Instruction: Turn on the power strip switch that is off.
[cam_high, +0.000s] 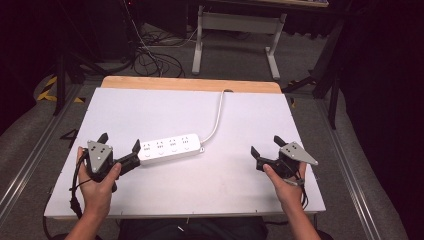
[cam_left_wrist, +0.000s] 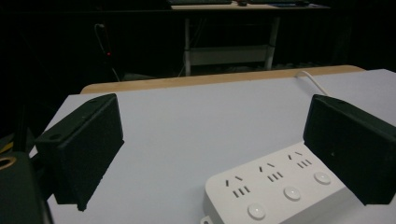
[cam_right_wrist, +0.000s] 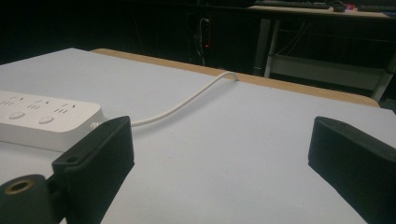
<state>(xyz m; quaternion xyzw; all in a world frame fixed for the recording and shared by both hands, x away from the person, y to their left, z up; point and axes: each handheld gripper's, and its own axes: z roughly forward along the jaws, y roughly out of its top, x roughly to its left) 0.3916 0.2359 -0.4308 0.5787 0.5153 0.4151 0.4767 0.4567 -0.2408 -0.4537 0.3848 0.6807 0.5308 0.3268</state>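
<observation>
A white power strip (cam_high: 170, 147) with several sockets lies left of centre on the white table top (cam_high: 150, 107). Its white cable (cam_high: 218, 112) runs to the far edge. My left gripper (cam_high: 120, 141) is open at the strip's left end, its right jaw close beside that end. In the left gripper view the power strip (cam_left_wrist: 271, 186) lies low between the open jaws, partly behind the right one; the left gripper (cam_left_wrist: 212, 121) holds nothing. My right gripper (cam_high: 266, 145) is open over bare table at the right. The right gripper view shows the power strip (cam_right_wrist: 42, 119) and cable (cam_right_wrist: 187, 100) beyond the left jaw.
A strip of wooden table (cam_high: 190, 83) shows along the far edge of the white top. Behind it stand a white desk frame (cam_high: 235, 30) and loose cables on the floor (cam_high: 150, 57). Metal rails (cam_high: 30, 160) run along both sides of the table.
</observation>
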